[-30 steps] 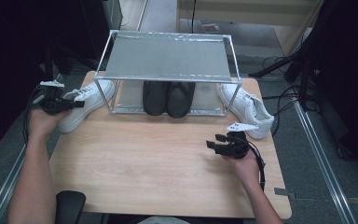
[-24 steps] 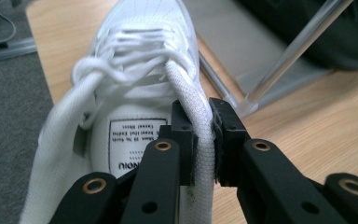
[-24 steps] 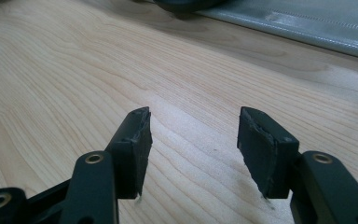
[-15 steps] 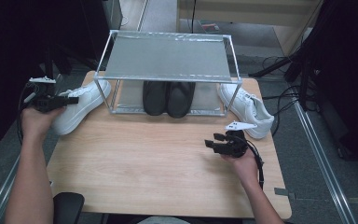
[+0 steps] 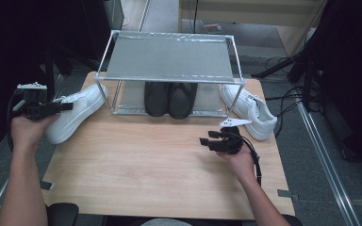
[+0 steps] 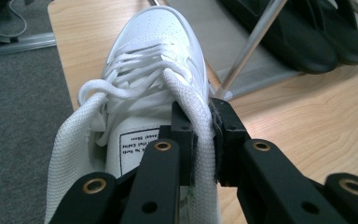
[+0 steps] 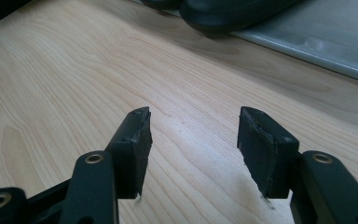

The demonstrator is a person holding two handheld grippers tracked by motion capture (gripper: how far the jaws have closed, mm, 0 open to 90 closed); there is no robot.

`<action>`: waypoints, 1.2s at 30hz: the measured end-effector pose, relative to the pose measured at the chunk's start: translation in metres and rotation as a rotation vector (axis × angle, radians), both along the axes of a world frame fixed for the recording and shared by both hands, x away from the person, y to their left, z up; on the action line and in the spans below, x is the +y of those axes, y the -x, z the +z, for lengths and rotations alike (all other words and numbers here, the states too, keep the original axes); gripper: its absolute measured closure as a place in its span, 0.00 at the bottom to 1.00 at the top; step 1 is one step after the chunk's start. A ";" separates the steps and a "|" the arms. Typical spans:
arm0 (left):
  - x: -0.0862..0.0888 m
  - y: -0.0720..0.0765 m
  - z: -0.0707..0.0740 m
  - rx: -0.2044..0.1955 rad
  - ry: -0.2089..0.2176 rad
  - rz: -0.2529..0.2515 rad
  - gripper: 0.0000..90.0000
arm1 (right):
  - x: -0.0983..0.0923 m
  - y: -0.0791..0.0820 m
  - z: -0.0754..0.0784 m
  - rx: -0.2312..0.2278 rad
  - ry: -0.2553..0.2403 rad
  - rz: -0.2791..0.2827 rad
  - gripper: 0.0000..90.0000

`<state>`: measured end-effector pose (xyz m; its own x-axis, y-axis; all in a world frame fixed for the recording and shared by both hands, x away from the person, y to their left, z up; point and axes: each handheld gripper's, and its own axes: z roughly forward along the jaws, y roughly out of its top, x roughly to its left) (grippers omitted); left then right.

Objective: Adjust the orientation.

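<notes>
1. Right gripper [image 5: 206, 141] hovers low over the surface [image 5: 136, 169], jaws spread, nothing between: probably idle.
2. Left gripper [image 6: 200, 135] pinches the white shoe [image 6: 154, 70] by its collar at the surface's left edge, likely for carrying.
3. Black shoes [image 5: 169, 98] sit under the rack [image 5: 169, 59].

A rack [image 5: 169, 56] stands at the table's [image 5: 146, 174] far edge, a pair of shoes [image 5: 169, 99] under it, one sneaker [image 5: 73, 115] left, another sneaker [image 5: 250, 110] right.
</notes>
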<state>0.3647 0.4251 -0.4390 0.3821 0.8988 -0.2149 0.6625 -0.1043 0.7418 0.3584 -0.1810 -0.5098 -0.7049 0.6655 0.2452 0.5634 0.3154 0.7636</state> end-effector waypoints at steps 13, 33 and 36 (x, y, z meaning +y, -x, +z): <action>0.006 0.035 0.001 0.001 0.001 0.030 0.91 | 0.014 -0.011 0.002 -0.004 -0.013 0.045 0.51; -0.005 0.086 0.005 -0.017 0.037 0.003 0.91 | 0.023 -0.023 0.008 -0.011 -0.041 0.067 0.51; -0.010 0.093 0.005 -0.017 0.039 -0.030 0.91 | 0.024 -0.023 0.008 -0.009 -0.040 0.069 0.51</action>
